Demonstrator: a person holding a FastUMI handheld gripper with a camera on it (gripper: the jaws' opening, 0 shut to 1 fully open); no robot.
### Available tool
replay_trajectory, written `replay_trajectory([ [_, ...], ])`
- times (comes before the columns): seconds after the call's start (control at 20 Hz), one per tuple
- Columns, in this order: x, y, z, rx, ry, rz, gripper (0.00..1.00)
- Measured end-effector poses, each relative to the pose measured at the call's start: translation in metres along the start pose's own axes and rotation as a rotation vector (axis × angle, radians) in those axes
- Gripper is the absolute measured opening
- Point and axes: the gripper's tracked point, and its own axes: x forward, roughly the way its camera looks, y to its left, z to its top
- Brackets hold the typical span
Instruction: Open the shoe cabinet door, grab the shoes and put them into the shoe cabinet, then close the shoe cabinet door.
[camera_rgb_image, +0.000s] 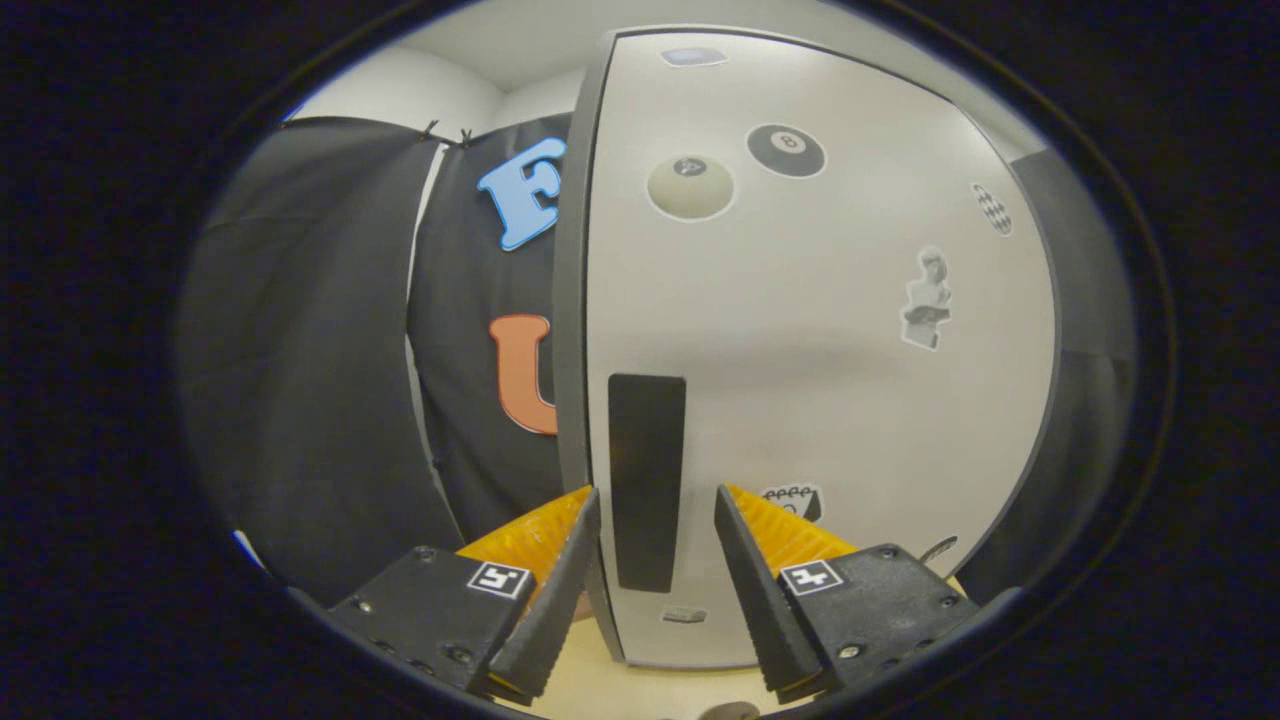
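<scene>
Claw (655, 505) open — door handle (646, 480) between its fingers.

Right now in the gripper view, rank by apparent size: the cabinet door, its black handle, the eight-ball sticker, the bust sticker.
1. Cabinet door.
2. Black handle, between the open gripper fingers.
3. Eight-ball sticker and bust sticker: too alike to rank, and the fisheye view distorts them.

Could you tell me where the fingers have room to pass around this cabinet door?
The open gripper straddles the black handle at the cabinet door edge; it is tight there. Free room lies beside the door's edge, toward the black cloth wall. The pale floor under the fingers is bare.
</scene>
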Motion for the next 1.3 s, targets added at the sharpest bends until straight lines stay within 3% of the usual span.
replay_trajectory([
  [0.45, 0.011, 0.005, -0.007, 0.021, 0.045, -0.060, 0.40],
  [0.6, 0.010, 0.003, -0.008, 0.025, 0.065, -0.063, 0.36],
  [0.8, 0.001, 0.004, -0.012, 0.017, 0.073, 0.008, 0.33],
  [1.3, -0.142, -0.025, -0.041, -0.015, 0.069, 0.106, 0.29],
])
